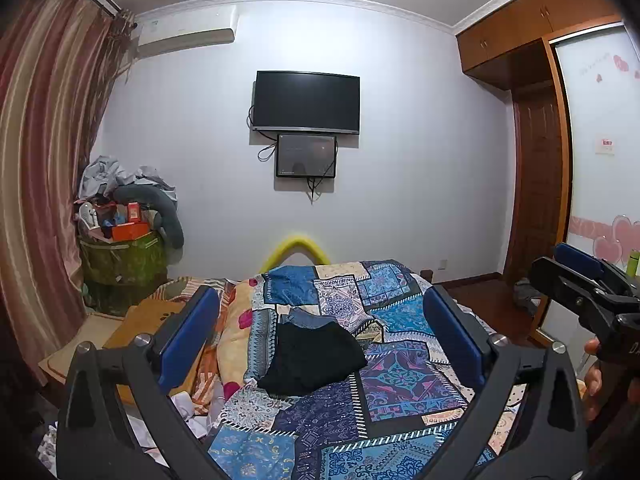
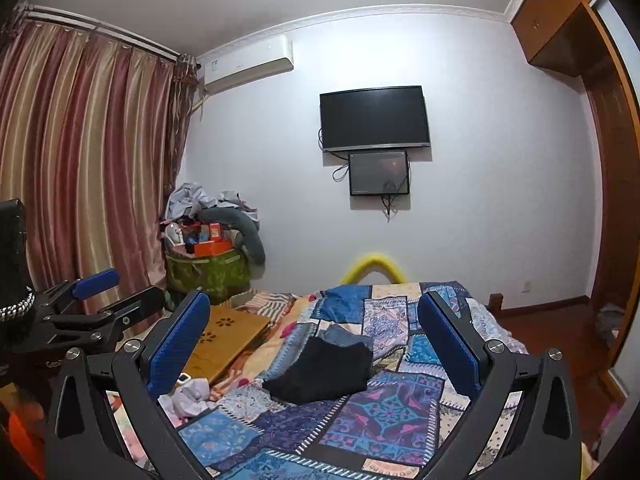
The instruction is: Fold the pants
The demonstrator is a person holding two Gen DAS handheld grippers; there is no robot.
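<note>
Black pants (image 1: 312, 358) lie folded in a compact pile on the patterned blue quilt (image 1: 400, 364), with a folded blue garment (image 1: 306, 316) just behind them. They also show in the right wrist view (image 2: 324, 370), with the blue garment (image 2: 344, 336) behind. My left gripper (image 1: 320, 340) is open and empty, held above the bed and short of the pants. My right gripper (image 2: 316, 344) is open and empty too, at similar height. The right gripper shows at the left wrist view's right edge (image 1: 576, 276); the left gripper shows at the right wrist view's left (image 2: 108, 292).
A wooden lap tray (image 2: 224, 340) and crumpled white items (image 2: 188, 394) lie on the bed's left side. A green basket of clutter (image 1: 120, 260) stands by the striped curtain (image 1: 44, 160). A TV (image 1: 306, 102) hangs on the far wall. A wardrobe (image 1: 536, 184) stands at right.
</note>
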